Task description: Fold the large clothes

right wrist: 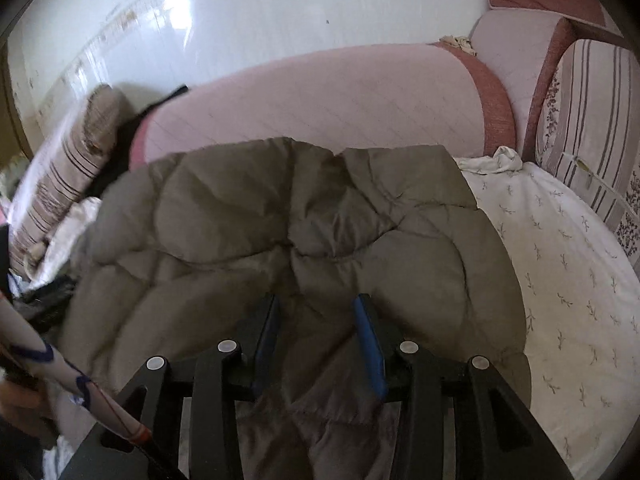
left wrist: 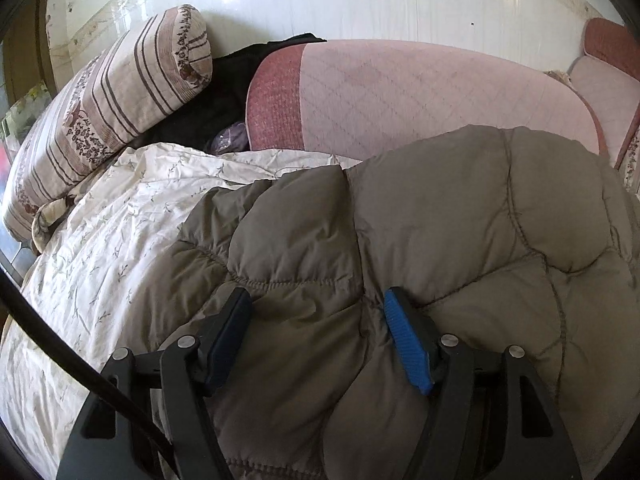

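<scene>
A large olive-brown quilted puffer jacket (left wrist: 440, 232) lies spread on a sofa seat covered by a white floral sheet (left wrist: 100, 240). My left gripper (left wrist: 318, 300) has its blue-padded jaws set around a thick puffed fold of the jacket's near edge, and the fabric fills the gap. In the right wrist view the jacket (right wrist: 280, 220) lies flat toward the backrest. My right gripper (right wrist: 316, 304) likewise has jacket fabric bunched between its jaws at the near edge.
A pink quilted sofa backrest (left wrist: 400, 92) runs behind the jacket. A striped floral cushion (left wrist: 112, 100) lies at the left, another (right wrist: 592, 128) at the right. Dark clothing (left wrist: 224, 92) sits in the corner. The white sheet (right wrist: 568, 280) lies right of the jacket.
</scene>
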### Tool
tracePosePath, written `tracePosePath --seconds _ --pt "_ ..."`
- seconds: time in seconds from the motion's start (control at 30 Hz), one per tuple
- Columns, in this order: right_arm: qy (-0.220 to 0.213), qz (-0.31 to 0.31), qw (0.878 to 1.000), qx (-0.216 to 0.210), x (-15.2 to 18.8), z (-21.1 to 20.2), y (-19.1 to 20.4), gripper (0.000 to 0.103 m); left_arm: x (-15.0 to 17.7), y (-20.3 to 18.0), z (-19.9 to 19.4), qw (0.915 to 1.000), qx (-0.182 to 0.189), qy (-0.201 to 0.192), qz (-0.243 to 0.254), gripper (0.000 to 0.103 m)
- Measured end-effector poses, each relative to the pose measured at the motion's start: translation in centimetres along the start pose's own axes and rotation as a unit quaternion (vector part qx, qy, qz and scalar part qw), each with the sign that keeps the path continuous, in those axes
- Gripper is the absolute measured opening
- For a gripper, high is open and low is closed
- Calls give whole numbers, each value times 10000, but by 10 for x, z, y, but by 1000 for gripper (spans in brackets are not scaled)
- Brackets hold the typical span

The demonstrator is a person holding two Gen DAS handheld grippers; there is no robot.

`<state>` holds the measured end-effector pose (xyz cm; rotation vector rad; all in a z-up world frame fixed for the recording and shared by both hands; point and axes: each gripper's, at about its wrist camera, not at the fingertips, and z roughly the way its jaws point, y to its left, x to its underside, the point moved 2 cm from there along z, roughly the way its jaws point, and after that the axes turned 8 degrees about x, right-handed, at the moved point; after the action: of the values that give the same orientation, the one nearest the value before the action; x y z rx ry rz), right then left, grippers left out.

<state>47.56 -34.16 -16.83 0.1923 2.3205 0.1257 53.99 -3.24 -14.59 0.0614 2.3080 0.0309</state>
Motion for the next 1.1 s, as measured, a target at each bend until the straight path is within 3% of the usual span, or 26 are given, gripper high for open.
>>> tracePosePath --seconds 0.2,0.43,0.6,0.73,0.87,1.0,1.1 --pt "420 388 9981 -233 -1 37 -17 42 -3 3 16 9999 23 102 -9 73" --pt "547 474 9972 -172 -2 43 -19 42 -9 0 23 9994 -85 324 -10 73" --pt "352 794 9955 -390 2 -15 -21 44 6 15 -29 9980 400 287 -397 73" --pt "232 742 9959 -472 28 -62 -9 41 38 21 -74 9980 324 242 -489 73" --pt "233 825 9948 -543 62 -98 7 36 81 31 -109 9969 24 311 -719 73" --pt "18 754 9959 -494 81 -122 27 36 101 42 -120 9940 -177 348 -1026 73" --pt "-50 668 9972 -321 85 -117 39 36 105 46 -109 9915 -396 396 -1171 73"
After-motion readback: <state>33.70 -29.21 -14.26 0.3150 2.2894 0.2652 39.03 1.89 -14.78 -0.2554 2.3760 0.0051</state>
